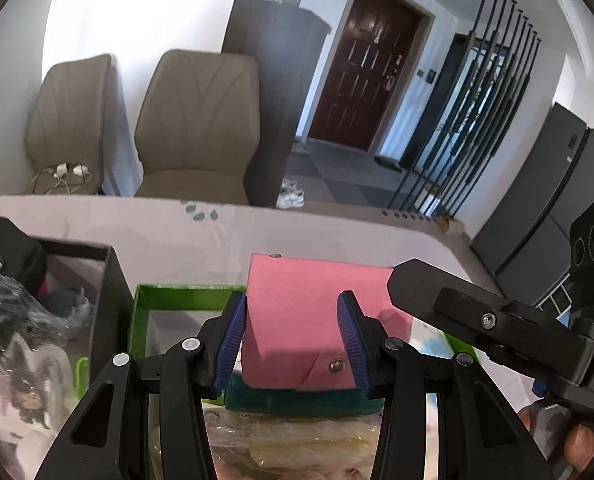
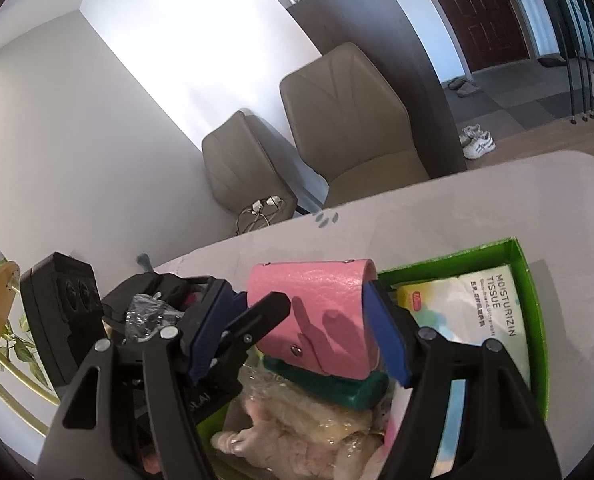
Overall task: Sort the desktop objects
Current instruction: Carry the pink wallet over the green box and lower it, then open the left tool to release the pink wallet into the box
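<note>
A pink snap wallet (image 1: 297,312) is clamped between the blue pads of my left gripper (image 1: 293,300), just above a dark teal case (image 1: 301,398) in the green box (image 1: 185,292). In the right wrist view the same pink wallet (image 2: 321,312) lies between the jaws of my right gripper (image 2: 297,292). The right blue pad (image 2: 385,332) rests at the wallet's end. The left pad stands apart from it, behind a black finger (image 2: 263,314) of the left gripper. One black finger (image 1: 437,292) of the right gripper shows beside the wallet in the left wrist view.
The green box (image 2: 531,280) also holds a tissue pack (image 2: 469,312) and a plastic-wrapped bundle (image 2: 297,428). A black box (image 1: 111,304) with crinkled plastic items stands left of it. Two beige chairs (image 1: 201,128) stand past the table's far edge (image 1: 337,220).
</note>
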The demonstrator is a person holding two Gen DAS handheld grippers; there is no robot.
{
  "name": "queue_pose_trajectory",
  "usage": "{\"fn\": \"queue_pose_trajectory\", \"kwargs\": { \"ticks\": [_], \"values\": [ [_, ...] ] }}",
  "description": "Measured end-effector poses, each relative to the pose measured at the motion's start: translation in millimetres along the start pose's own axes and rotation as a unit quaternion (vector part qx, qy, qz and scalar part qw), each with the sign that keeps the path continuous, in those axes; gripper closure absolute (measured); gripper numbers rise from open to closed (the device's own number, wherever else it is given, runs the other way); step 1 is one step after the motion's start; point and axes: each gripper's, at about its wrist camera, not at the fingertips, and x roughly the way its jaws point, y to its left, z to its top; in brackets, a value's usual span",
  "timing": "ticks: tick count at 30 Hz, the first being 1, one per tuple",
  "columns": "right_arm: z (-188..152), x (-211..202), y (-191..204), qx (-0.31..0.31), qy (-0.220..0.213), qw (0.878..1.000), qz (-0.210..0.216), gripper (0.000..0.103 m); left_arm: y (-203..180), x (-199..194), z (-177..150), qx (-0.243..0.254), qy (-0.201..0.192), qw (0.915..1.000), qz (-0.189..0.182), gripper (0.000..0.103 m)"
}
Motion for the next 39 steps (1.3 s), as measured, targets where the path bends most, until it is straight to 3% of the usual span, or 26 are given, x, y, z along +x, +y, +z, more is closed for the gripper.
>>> {"fn": "queue_pose_trajectory", "kwargs": {
  "ticks": [8,9,14,24,27,39],
  "values": [
    [-6,18,-12,0.021,0.028,0.999,0.002,0.033,6,5,-11,-0.011,0.035,0.9993,0.004,0.056],
    [-7,21,-12,0.022,0.035,0.999,-0.001,0.033,7,7,-12,-0.013,0.046,0.9989,0.006,0.052],
    [-13,35,-17,0.029,0.063,0.998,-0.001,0.026,3,8,-17,0.002,0.074,0.9972,0.009,0.051],
    [-2,6,-20,0.022,0.019,1.000,0.007,0.026,7,-26,-6,-0.017,0.037,0.9992,0.003,0.050],
    [-1,4,-18,0.019,0.020,1.000,0.007,0.030,6,-31,-5,-0.009,0.029,0.9995,0.010,0.050],
    [-3,-10,-9,0.004,0.023,1.000,0.010,0.030,-2,-39,6,0.009,0.003,0.9989,0.046,0.050]
  ]
}}
